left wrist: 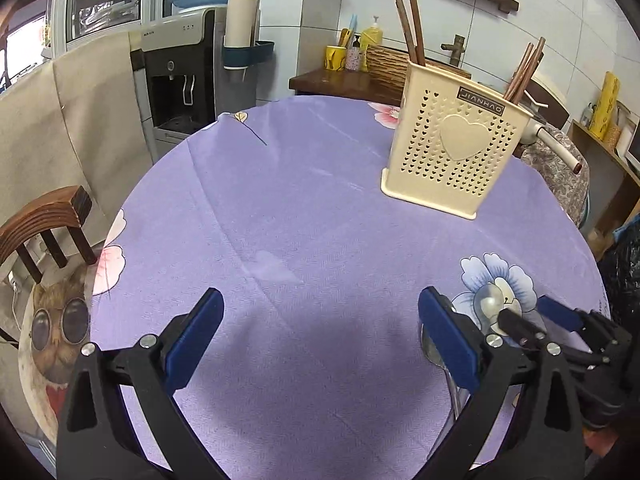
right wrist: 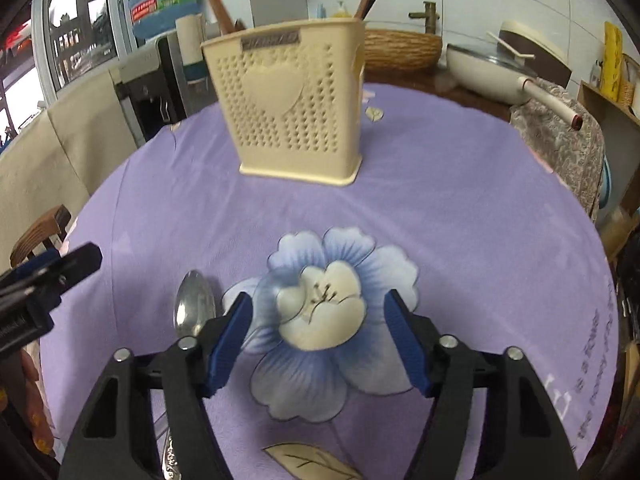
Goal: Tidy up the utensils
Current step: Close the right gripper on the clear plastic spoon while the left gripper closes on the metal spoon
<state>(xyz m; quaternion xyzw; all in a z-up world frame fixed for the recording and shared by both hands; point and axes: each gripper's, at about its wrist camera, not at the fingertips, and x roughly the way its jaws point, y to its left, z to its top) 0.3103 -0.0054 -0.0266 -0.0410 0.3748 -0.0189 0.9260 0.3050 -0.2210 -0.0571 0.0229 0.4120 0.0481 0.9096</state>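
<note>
While both jaws gape empty, spoon (right wrist: 194, 306) lies between grippers; holder (right wrist: 294, 104) well beyond.

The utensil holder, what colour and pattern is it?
Cream holder, pierced with small heart-shaped holes around one big raised heart; clearest in the left wrist view.

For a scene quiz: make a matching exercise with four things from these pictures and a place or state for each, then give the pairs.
Things:
1. spoon
2. chopsticks
3. holder
4. left gripper

Places or states:
A. standing in the holder
B. open, nothing between its fingers
C. lying flat on the purple tablecloth
D. upright at the far side of the table

Pairs: 1-C, 2-A, 3-D, 4-B
</note>
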